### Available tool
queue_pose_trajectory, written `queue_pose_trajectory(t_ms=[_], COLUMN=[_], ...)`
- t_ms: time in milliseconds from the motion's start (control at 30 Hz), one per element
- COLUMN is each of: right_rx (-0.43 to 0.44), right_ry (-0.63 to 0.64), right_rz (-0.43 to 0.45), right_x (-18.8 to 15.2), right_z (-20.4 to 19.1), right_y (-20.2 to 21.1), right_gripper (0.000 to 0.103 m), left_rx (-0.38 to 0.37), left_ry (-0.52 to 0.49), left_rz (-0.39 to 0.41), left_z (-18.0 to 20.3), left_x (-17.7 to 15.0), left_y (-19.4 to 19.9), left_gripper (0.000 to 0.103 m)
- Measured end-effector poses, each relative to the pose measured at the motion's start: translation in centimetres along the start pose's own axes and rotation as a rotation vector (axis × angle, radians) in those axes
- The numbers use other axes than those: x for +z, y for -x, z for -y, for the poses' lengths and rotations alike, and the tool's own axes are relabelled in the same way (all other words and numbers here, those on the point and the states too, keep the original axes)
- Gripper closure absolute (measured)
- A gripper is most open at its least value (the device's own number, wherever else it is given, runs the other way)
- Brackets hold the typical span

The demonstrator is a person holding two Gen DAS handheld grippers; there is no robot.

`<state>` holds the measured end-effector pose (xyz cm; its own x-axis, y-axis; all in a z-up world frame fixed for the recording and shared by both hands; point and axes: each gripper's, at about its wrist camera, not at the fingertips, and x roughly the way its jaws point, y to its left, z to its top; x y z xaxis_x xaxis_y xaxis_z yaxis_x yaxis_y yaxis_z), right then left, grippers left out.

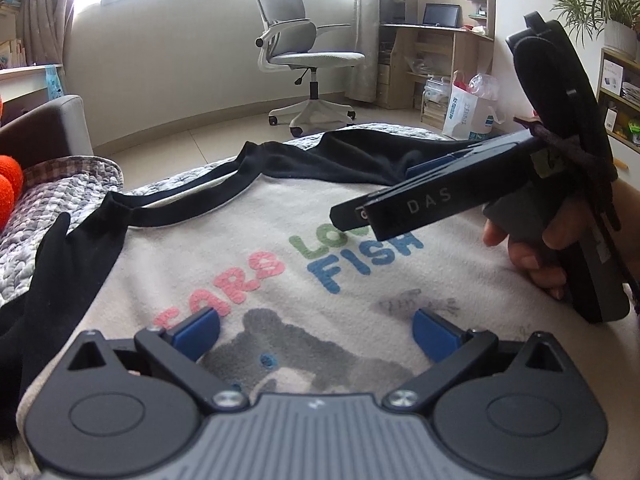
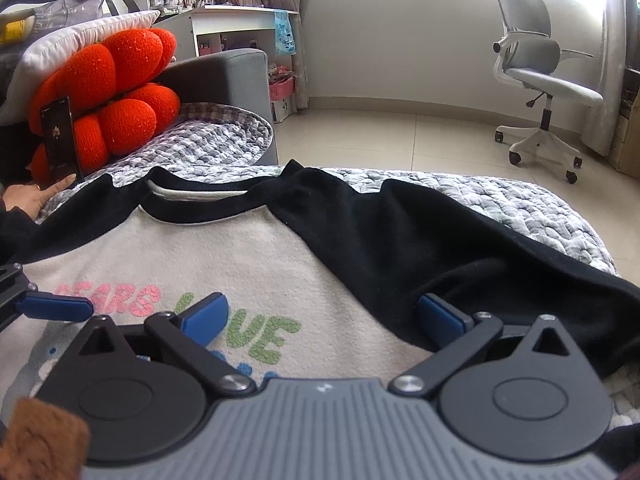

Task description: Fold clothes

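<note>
A cream sweatshirt (image 1: 280,220) with black sleeves, a black collar and a bear print lies face up on a quilted grey blanket (image 2: 520,200). My left gripper (image 1: 316,336) is open just above the bear picture, with only flat cloth between its blue pads. My right gripper (image 2: 322,320) is open wide over the seam where the cream chest meets the black right sleeve (image 2: 440,240); nothing is pinched. In the left wrist view the right gripper (image 1: 376,194) reaches in from the right over the lettering, held by a hand (image 1: 528,248). The left gripper's blue pad (image 2: 52,308) shows at the left edge.
An orange knotted cushion (image 2: 108,92) and a phone (image 2: 60,140) propped against it sit at the left, with a hand (image 2: 32,196) beside the phone. A grey armchair (image 2: 224,76) stands behind. An office chair (image 1: 304,48) is on the tiled floor beyond, and shelves (image 1: 436,40) are at the right.
</note>
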<state>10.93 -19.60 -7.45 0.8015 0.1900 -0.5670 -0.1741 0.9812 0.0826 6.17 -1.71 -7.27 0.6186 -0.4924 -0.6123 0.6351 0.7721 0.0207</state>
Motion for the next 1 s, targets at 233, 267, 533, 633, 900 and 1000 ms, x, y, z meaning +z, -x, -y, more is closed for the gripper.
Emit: queue_pose_trajectory(t_ms=[233,267,533,633,900,1000], right_rx=[0.009,0.01,0.013,0.012,0.01,0.01], right_ry=[-0.012,-0.014,-0.019,-0.018,-0.016,-0.017], right_rz=[0.003,0.003,0.005,0.004,0.002,0.002], right_x=[0.01,0.01,-0.07,-0.06,-0.02,0.0], right_z=[0.22,0.22,0.26,0.25,0.24,0.23], right_y=[0.05,0.04,0.0,-0.01,-0.01,-0.02], right_gripper=[0.0,0.0,0.0,0.0,0.0,0.0], left_rx=[0.002,0.002,0.003,0.003,0.004,0.004], left_ry=[-0.002,-0.001,-0.001,-0.001,-0.001,-0.001], left_rz=[0.0,-0.001,-0.001,-0.001,-0.001,-0.001], left_z=[0.03,0.03,0.02,0.04,0.04,0.03], left_x=[-0.03,-0.02,-0.02,-0.01,-0.02,-0.02], left_y=[0.02,0.03,0.0,0.0,0.02,0.01], left_gripper=[0.0,0.0,0.0,0.0,0.0,0.0])
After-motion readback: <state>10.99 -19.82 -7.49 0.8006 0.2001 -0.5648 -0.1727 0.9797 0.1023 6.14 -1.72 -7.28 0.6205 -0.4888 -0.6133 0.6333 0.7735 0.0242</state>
